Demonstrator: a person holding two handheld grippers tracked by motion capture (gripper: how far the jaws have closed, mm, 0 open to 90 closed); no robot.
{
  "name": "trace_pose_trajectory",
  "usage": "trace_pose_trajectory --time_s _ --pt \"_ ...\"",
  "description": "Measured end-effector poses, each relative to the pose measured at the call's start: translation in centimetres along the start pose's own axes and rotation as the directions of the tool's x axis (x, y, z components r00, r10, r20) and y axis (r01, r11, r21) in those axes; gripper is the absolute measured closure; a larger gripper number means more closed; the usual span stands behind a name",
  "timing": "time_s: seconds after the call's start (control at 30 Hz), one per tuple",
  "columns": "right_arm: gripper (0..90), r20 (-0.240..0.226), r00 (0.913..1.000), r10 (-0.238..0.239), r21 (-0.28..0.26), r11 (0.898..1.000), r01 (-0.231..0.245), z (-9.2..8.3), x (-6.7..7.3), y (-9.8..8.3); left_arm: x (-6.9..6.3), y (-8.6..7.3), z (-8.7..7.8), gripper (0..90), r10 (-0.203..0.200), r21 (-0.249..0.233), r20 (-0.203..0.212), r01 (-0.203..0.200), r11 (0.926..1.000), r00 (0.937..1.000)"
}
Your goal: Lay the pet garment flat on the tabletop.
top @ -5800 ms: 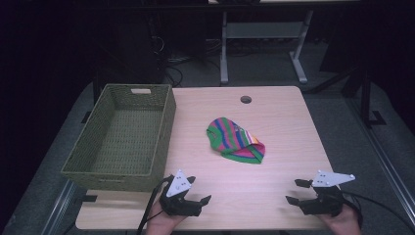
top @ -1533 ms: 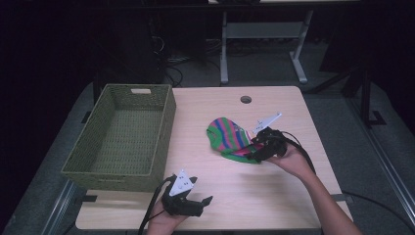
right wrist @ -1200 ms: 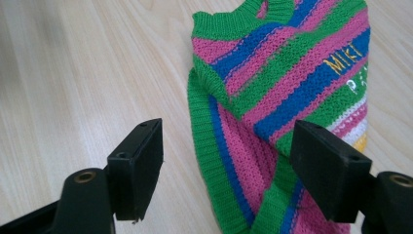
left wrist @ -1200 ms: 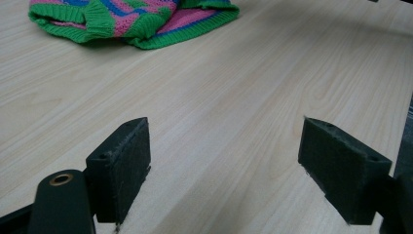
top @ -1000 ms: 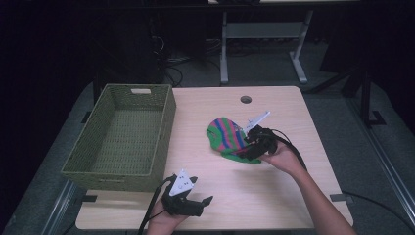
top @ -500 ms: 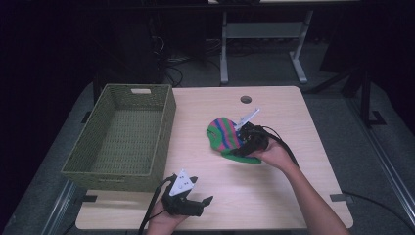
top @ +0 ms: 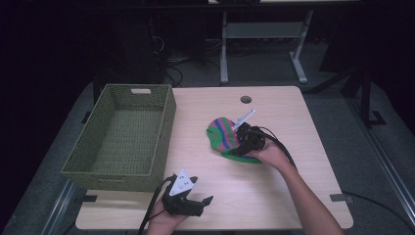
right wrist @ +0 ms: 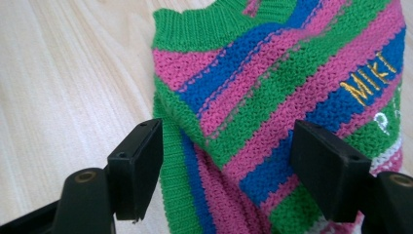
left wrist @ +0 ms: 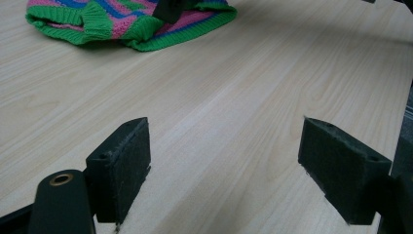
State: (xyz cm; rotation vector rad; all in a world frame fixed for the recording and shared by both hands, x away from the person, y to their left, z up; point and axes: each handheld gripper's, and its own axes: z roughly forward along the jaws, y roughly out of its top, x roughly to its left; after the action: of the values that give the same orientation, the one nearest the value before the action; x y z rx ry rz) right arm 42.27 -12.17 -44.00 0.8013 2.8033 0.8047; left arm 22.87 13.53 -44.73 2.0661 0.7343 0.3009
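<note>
While your left gripper point(top: 188, 205) rests released at the table's point(top: 293, 112) near edge, the green wicker basket point(top: 122, 139) at the left holds nothing. Your right gripper point(top: 240, 147) sits over the striped knit sweater point(top: 222, 137), jaws spread to either side of a fold, not clenched. That sweater lies crumpled mid-table, right of the basket, its long axis running from far-left to near-right.
</note>
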Motion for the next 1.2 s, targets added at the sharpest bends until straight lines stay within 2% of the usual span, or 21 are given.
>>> trace_pose_trajectory --time_s 0.27,0.5,0.6,0.7,1.2 --pt "28.4 0.017 0.9998 0.012 0.022 1.0 -0.012 0.8 -0.1 -0.2 0.0 0.0 0.0 18.9 0.002 0.001 0.0 -0.002 1.0 1.0" --pt "29.8 0.064 0.9974 -0.033 0.038 0.999 0.03 1.3 0.4 -0.3 0.0 0.0 0.0 18.9 0.001 -0.004 -0.002 -0.001 1.0 1.0" --pt "30.0 0.08 0.9962 -0.036 0.037 0.999 0.033 1.4 0.7 -0.3 -0.1 0.0 0.0 18.9 0.0 -0.002 -0.001 0.0 1.0 1.0" --pt "30.9 0.076 0.9966 -0.032 0.028 0.999 0.029 1.4 0.6 -0.5 -0.1 0.0 0.0 18.9 0.004 0.001 -0.001 -0.004 1.0 1.0" --pt "48.8 0.11 0.9939 0.007 0.015 1.0 -0.009 1.2 0.3 -0.4 0.0 0.1 0.1 18.9 -0.001 -0.002 0.001 0.001 1.0 1.0"
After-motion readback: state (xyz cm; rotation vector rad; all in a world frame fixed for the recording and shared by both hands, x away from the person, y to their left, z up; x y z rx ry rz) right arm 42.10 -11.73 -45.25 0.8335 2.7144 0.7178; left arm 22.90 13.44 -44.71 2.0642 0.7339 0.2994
